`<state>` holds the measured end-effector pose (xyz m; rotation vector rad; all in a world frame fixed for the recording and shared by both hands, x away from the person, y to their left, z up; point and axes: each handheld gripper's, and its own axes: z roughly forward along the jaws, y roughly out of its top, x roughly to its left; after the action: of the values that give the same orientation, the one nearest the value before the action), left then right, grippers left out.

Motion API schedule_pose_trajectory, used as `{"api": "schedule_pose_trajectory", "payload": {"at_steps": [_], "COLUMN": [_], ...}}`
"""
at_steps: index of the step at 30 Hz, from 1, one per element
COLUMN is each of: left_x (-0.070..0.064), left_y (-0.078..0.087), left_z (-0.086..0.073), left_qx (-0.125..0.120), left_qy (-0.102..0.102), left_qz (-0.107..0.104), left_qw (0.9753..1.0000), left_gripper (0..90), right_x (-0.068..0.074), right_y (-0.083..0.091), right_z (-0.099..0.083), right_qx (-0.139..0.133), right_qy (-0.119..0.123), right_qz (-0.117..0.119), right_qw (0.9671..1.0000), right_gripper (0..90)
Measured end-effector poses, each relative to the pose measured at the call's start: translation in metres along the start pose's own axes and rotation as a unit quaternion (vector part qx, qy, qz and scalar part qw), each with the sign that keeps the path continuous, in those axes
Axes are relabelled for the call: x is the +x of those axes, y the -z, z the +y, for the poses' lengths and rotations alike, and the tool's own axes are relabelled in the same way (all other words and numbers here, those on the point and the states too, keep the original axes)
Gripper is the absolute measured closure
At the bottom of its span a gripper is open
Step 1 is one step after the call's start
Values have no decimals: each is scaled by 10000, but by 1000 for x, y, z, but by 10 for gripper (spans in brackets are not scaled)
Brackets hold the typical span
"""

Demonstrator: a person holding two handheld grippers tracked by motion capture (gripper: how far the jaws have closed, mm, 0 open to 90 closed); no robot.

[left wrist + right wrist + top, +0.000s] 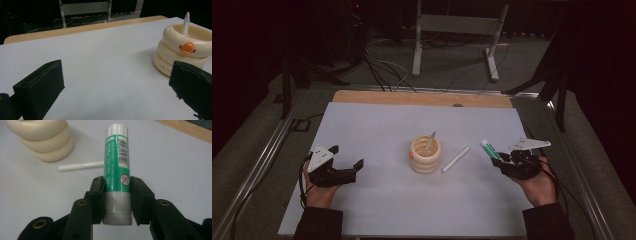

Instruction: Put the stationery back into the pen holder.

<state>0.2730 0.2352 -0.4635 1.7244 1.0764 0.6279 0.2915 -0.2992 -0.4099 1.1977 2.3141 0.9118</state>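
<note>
Fingers (98,195) of the right gripper (117,197) clamp the green-and-white plastic glue stick (117,170) near its grey base, off the desk (377,205) at its right side. Risk: the smooth round barrel may pivot or slip during tilting. The cream ringed pen holder (425,155) already contains a white pen (430,142), which could obstruct insertion. A second white pen (456,159) lies just beside the holder. The left gripper (347,167) rests spread wide, holding nothing; a nudge could shift the holder
</note>
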Motion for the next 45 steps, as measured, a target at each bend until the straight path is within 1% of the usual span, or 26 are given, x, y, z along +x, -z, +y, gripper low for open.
{"api": "schedule_pose_trajectory", "payload": {"at_steps": [5, 8, 10, 13, 17, 21, 29, 34, 36, 37, 42, 43, 45], "left_x": [0, 0, 0, 0, 0, 0, 0, 0, 0, 0, 0, 0, 0], "left_y": [0, 0, 0, 0, 0, 0, 0, -1, -1, -1, 0, 0, 0], "left_z": [0, 0, 0, 0, 0, 0, 0, -1, -1, -1, -1, -1, -1], "left_qx": [3, 6, 8, 9, 9, 7, 6, -1, -1, -2, -6, -7, -6], "left_qy": [-8, -6, -4, -6, -2, 4, 2, 10, 10, 13, 17, 17, 20], "left_qz": [-4, 1, -2, -6, -8, -8, -15, -16, -16, -15, -15, -15, -15], "left_qw": [10000, 10000, 10000, 10000, 10000, 10000, 10000, 10000, 10000, 10000, 10000, 10000, 10000], "left_gripper": [2, 2, 2, 2, 2, 2, 2, 2, 2, 2, 2, 2, 2], "right_x": [-1, -1, -2, -1, 2, 4, 8, 13, 14, 17, 18, 22, 23], "right_y": [-1, -1, 0, 0, 0, 0, -2, -4, -5, -6, -6, -8, -9], "right_z": [8, 10, 17, 21, 31, 39, 48, 57, 58, 62, 63, 69, 70], "right_qx": [9, 6, -22, -16, -32, -54, -72, -73, -78, -81, -75, -58, -50], "right_qy": [46, 58, 94, 140, 245, 293, 381, 465, 463, 508, 514, 587, 601], "right_qz": [16, 13, 37, 42, 73, 83, 180, 268, 285, 312, 325, 387, 397], "right_qw": [10000, 10000, 9999, 9999, 9997, 9995, 9991, 9985, 9985, 9982, 9981, 9975, 9974], "right_gripper": [660, 659, 660, 659, 659, 659, 659, 659, 659, 659, 659, 659, 659]}}
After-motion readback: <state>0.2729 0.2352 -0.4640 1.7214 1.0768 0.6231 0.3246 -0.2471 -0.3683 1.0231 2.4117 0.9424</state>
